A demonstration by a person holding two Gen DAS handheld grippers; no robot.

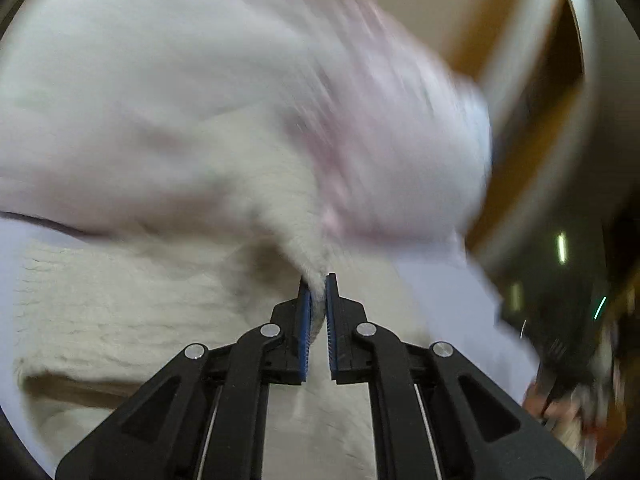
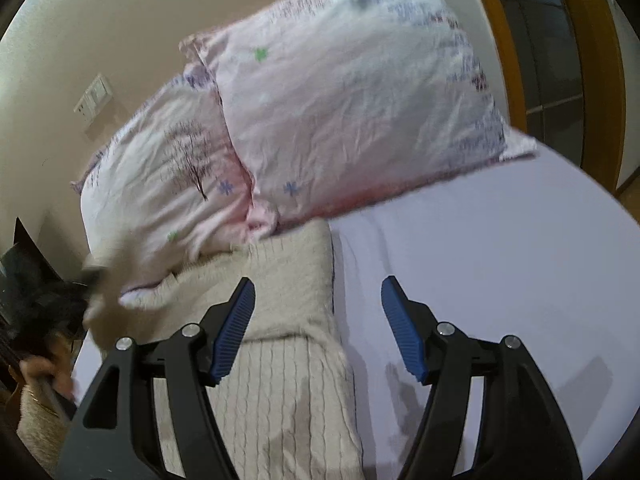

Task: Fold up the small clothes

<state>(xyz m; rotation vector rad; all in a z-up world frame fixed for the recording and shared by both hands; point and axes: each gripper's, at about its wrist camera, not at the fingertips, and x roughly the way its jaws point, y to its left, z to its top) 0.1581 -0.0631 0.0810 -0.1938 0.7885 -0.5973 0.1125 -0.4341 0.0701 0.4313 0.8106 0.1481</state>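
A cream cable-knit sweater [image 2: 280, 380] lies on a pale lilac bed sheet [image 2: 480, 280], its far part reaching the pillows. My left gripper [image 1: 319, 292] is shut on a lifted fold of the cream sweater [image 1: 120, 300], which stretches up and away from the fingertips; this view is motion-blurred. My right gripper [image 2: 318, 296] is open and empty, hovering over the sweater's right edge, left finger [image 2: 236, 328] above the knit and right finger [image 2: 402, 332] above the sheet. The left gripper also shows blurred at the left edge of the right wrist view [image 2: 92, 276].
Two pink patterned pillows [image 2: 352, 92] lie at the head of the bed against a beige wall [image 2: 120, 20]. A wooden door frame [image 2: 504, 60] stands to the right. A person's hand and sleeve [image 2: 40, 376] are at the lower left.
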